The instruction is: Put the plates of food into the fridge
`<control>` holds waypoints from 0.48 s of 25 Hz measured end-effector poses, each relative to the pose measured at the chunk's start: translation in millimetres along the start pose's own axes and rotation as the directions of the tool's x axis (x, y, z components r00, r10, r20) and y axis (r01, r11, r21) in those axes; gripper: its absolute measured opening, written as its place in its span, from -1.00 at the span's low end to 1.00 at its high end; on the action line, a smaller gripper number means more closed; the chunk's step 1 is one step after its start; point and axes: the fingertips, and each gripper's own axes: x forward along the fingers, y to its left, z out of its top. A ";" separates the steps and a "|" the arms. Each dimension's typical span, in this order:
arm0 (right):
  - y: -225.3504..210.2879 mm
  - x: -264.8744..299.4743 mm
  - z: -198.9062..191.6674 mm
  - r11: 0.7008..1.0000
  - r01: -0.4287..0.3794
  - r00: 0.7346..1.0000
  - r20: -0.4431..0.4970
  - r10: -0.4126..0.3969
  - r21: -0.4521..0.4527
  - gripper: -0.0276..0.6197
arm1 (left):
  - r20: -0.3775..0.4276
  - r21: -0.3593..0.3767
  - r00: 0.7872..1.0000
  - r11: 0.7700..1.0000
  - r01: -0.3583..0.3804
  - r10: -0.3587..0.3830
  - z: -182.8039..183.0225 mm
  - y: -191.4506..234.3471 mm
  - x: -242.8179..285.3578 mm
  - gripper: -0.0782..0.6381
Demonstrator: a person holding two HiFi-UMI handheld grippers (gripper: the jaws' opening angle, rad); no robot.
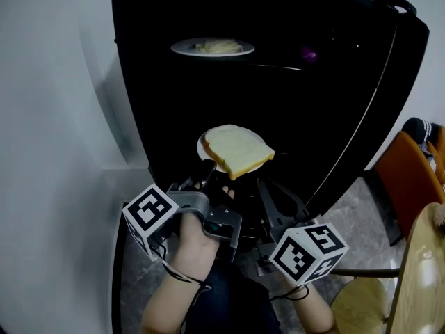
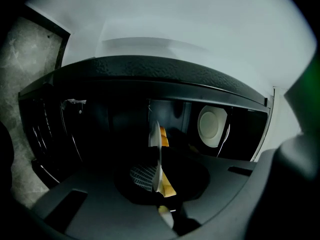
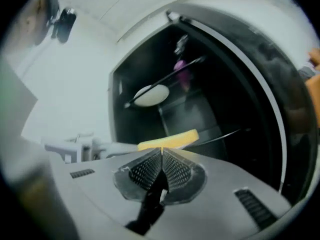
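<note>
The plate of bread [image 1: 204,149] is clamped at its near rim by the left gripper [image 1: 208,174], apparently over the front edge of a shelf [image 1: 281,154] in the fridge [image 1: 327,103]. The right gripper's [image 3: 161,152] jaws are pressed together.

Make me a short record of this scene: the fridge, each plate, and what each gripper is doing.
fridge: open, dark inside
shelf plate: on an upper shelf, with pale food on it
second plate: carries a slice of bread, held at the fridge opening, not yet on a shelf
left gripper: shut on the second plate's rim
right gripper: shut, nothing between its jaws
</note>
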 end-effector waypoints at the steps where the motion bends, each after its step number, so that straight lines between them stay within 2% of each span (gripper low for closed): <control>1: 8.1 5.1 -7.2 0.999 -0.022 0.999 -0.030 0.021 -0.028 -0.86 | 0.000 0.000 1.000 1.000 0.000 0.000 -0.2 0.2 0.8 -0.73; 4: 21.6 19.6 -19.3 0.996 -0.043 0.996 -0.085 0.036 -0.081 -0.87 | -0.009 -0.003 1.000 1.000 0.006 -0.006 -0.9 0.4 2.6 -0.73; 9: 19.2 31.9 -21.1 0.998 -0.050 0.993 -0.109 0.045 -0.043 -0.88 | -0.031 0.005 1.000 1.000 0.000 0.000 -0.3 1.0 5.6 -0.73; 12: 14.9 40.6 -20.7 0.997 -0.028 0.994 -0.106 0.021 -0.066 -0.88 | -0.060 0.022 0.998 1.000 0.010 -0.009 -0.6 0.2 9.6 -0.73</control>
